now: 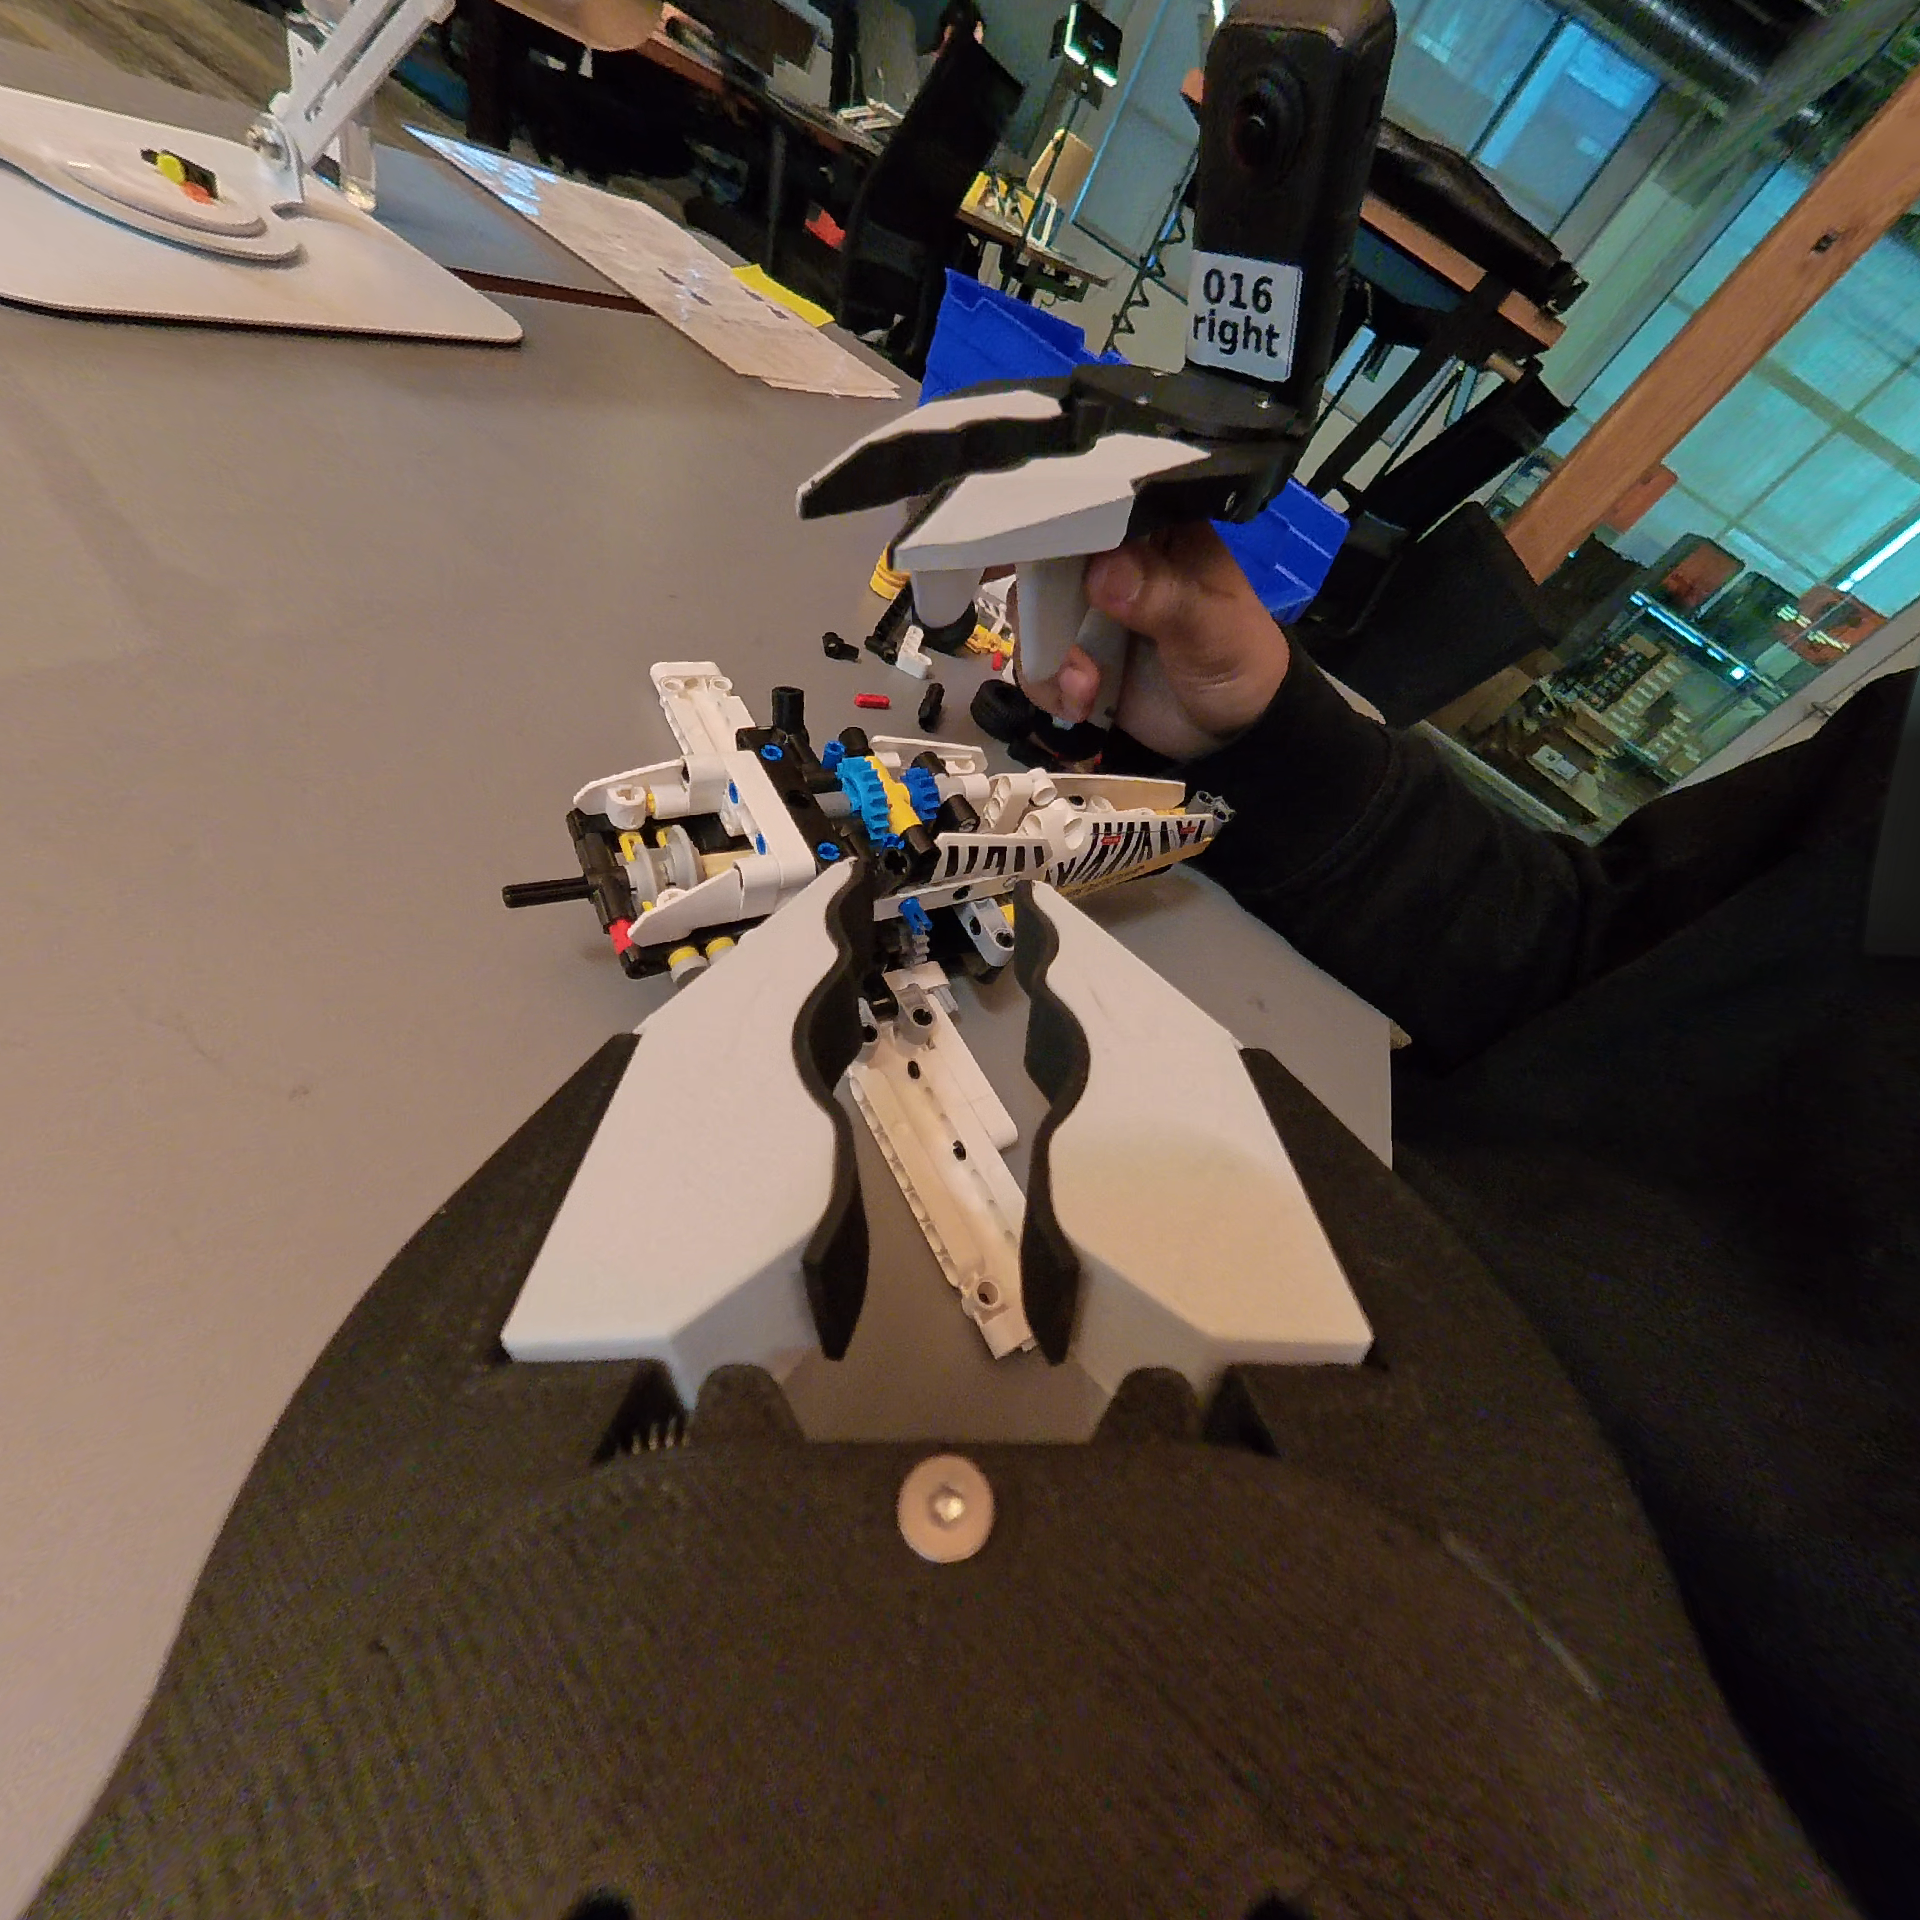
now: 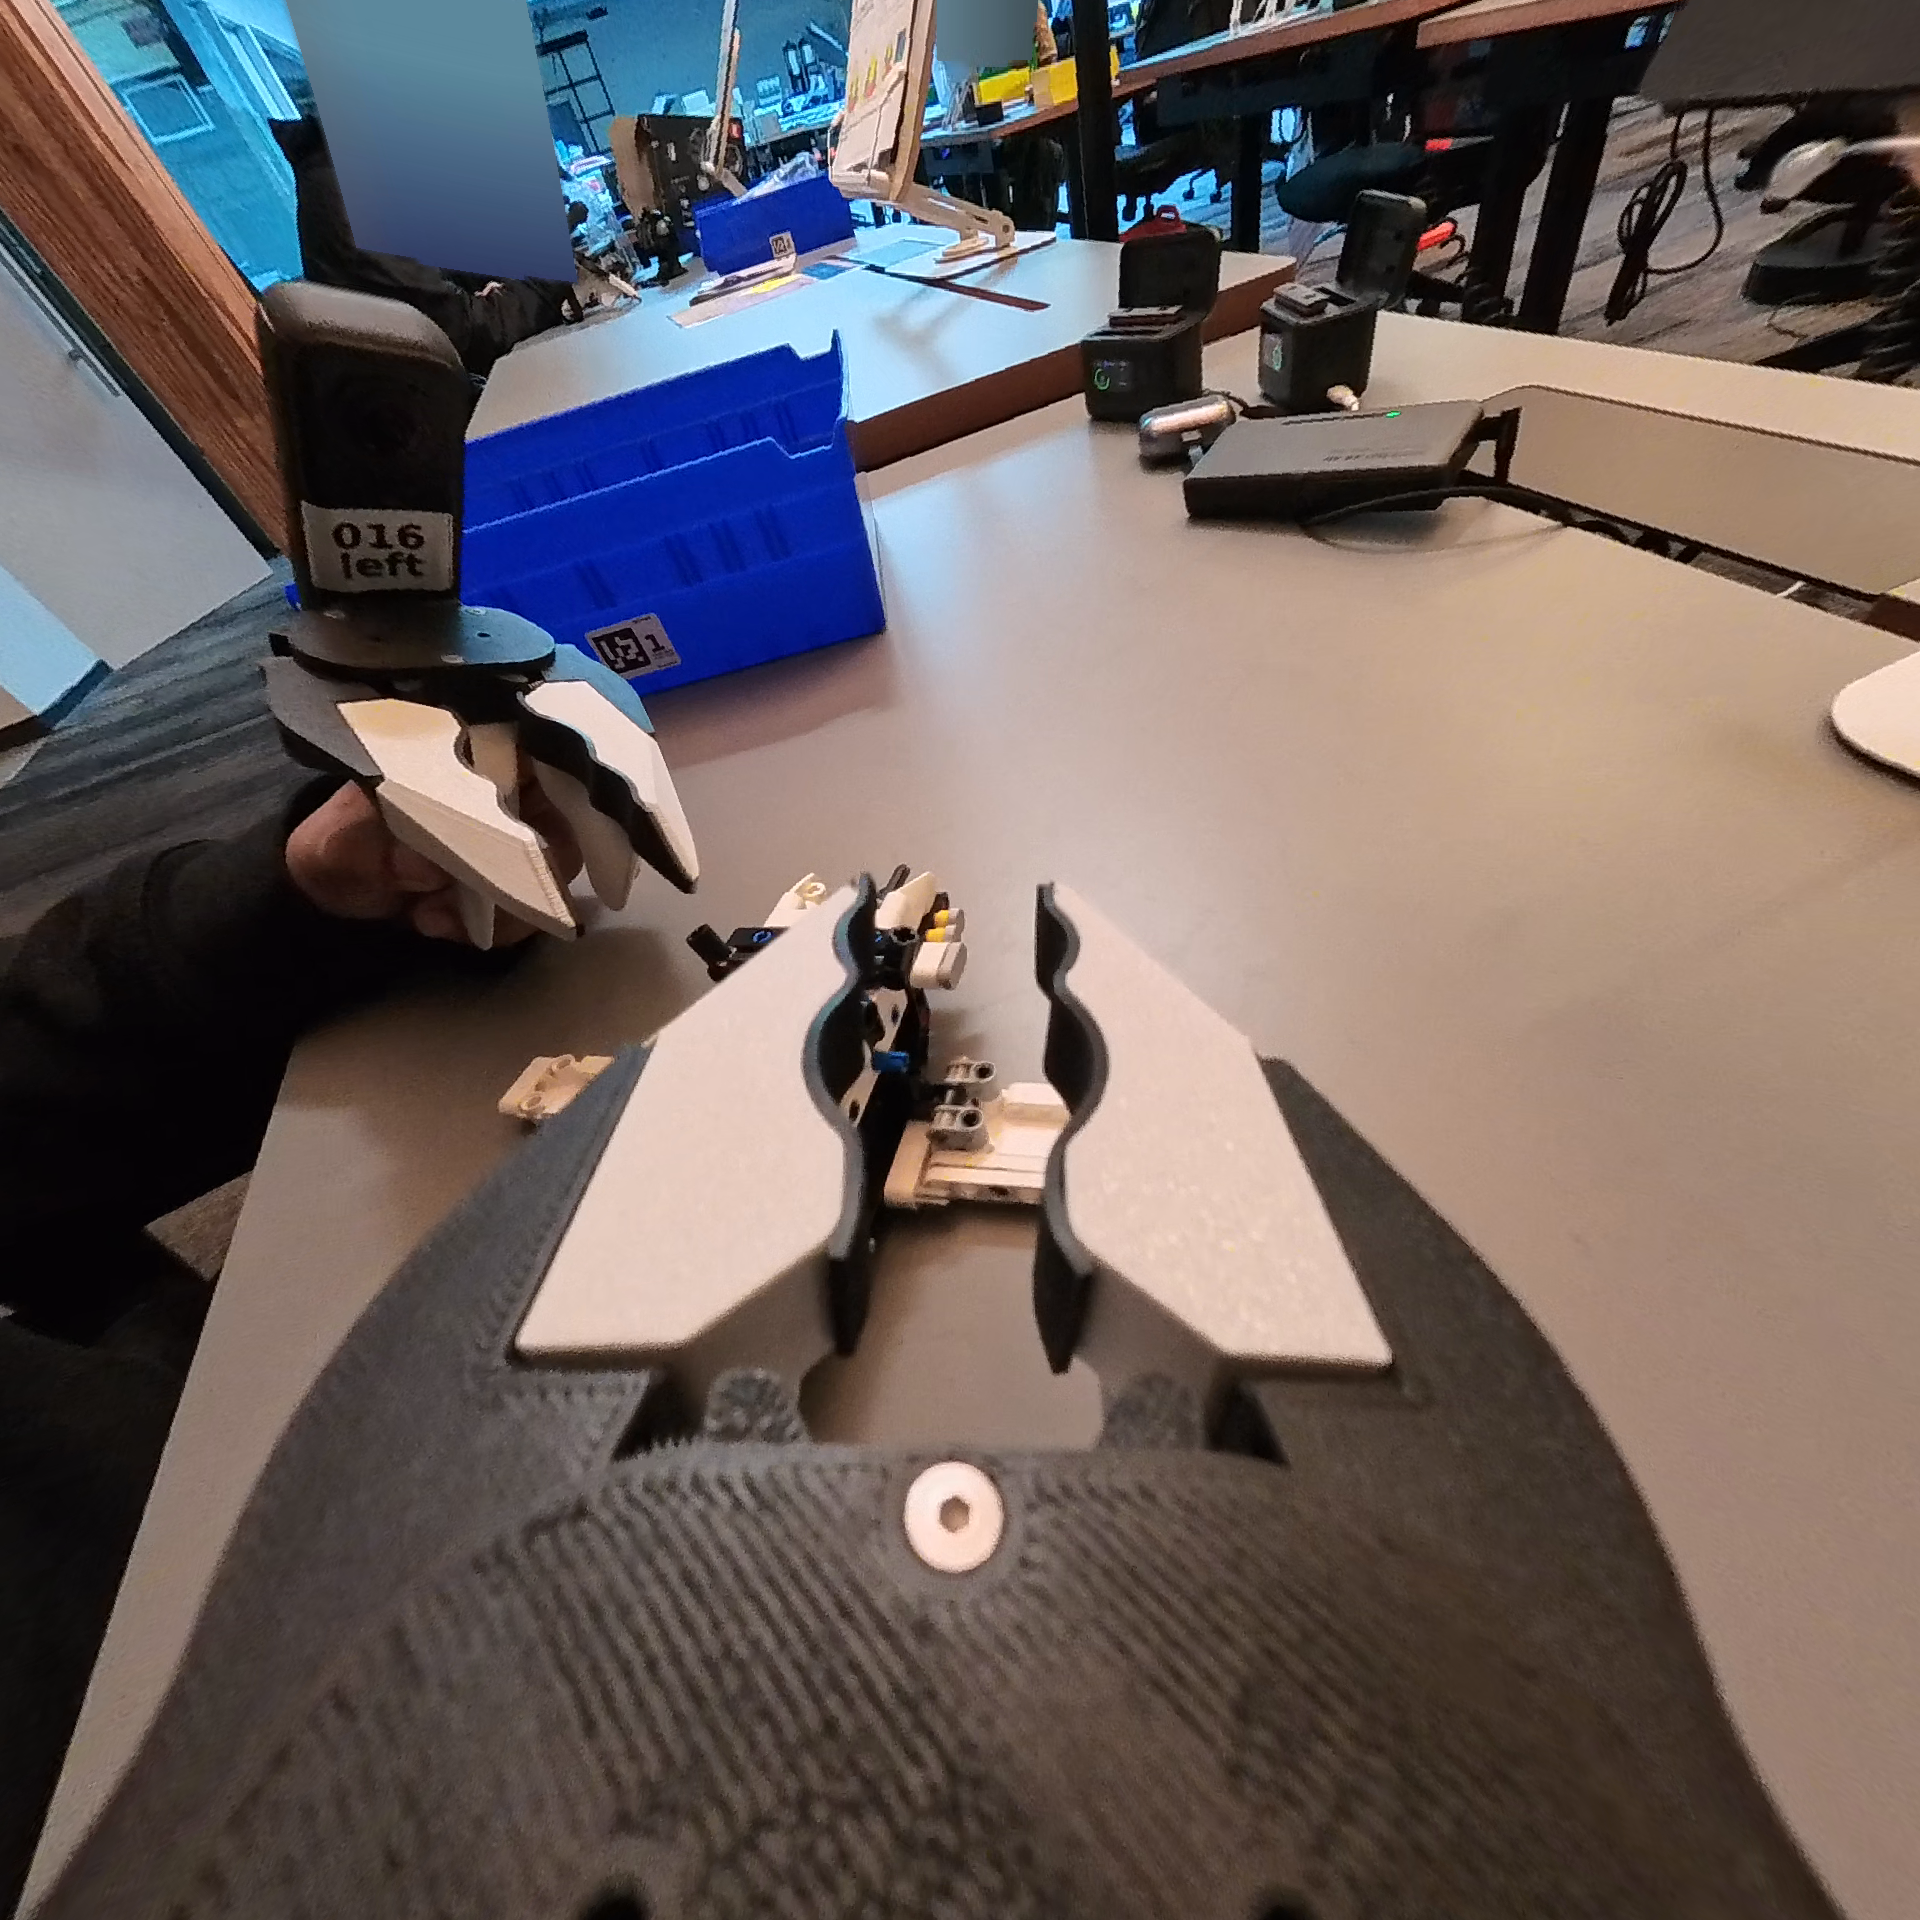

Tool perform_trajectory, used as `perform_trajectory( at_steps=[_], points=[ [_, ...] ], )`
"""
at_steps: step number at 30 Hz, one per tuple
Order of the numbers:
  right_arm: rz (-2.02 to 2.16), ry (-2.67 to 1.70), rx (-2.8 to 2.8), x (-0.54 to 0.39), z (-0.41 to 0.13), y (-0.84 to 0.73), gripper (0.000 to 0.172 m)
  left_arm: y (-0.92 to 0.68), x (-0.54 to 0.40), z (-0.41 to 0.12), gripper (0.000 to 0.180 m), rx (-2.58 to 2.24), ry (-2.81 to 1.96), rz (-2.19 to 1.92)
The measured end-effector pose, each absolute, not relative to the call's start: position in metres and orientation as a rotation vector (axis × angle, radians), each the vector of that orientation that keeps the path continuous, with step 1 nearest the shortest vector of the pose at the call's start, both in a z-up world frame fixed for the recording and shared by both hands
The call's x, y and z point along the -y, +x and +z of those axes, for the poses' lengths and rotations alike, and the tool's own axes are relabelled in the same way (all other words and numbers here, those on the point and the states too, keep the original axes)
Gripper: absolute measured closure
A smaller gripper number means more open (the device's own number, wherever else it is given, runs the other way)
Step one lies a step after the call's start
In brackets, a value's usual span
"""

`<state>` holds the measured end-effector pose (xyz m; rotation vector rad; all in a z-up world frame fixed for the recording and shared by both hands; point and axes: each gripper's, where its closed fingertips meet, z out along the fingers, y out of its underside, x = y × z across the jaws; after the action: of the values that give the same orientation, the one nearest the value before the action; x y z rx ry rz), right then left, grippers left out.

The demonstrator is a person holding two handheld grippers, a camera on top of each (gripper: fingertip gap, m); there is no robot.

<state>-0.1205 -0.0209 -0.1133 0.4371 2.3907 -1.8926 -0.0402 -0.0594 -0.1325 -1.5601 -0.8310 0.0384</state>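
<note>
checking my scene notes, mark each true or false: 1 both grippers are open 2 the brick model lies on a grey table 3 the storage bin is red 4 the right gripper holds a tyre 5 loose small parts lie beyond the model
1. True: left gripper and right gripper are both open.
2. True: the brick model lies on the grey table.
3. False: the storage bin is blue.
4. False: it holds nothing.
5. True: loose parts lie there.

A big grey table (image 1: 260, 727) holds a toy brick model (image 1: 831, 831). Small loose bricks (image 1: 904, 665) lie at one o'clock, a blue bin (image 2: 675, 520) behind.
</note>
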Motion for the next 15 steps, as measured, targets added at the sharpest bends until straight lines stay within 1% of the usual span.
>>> perform_trajectory(
  at_steps=[9,15],
  points=[
    [-1.754,0.413,-2.458,0.029,-0.133,-0.112,0.143,-0.043,0.061,-0.134,0.149,0.856,-1.556,0.05],
    [-1.75,0.413,-2.466,0.029,-0.134,-0.113,0.143,-0.044,0.062,-0.134,0.149,0.859,-1.554,0.051]
  ],
)
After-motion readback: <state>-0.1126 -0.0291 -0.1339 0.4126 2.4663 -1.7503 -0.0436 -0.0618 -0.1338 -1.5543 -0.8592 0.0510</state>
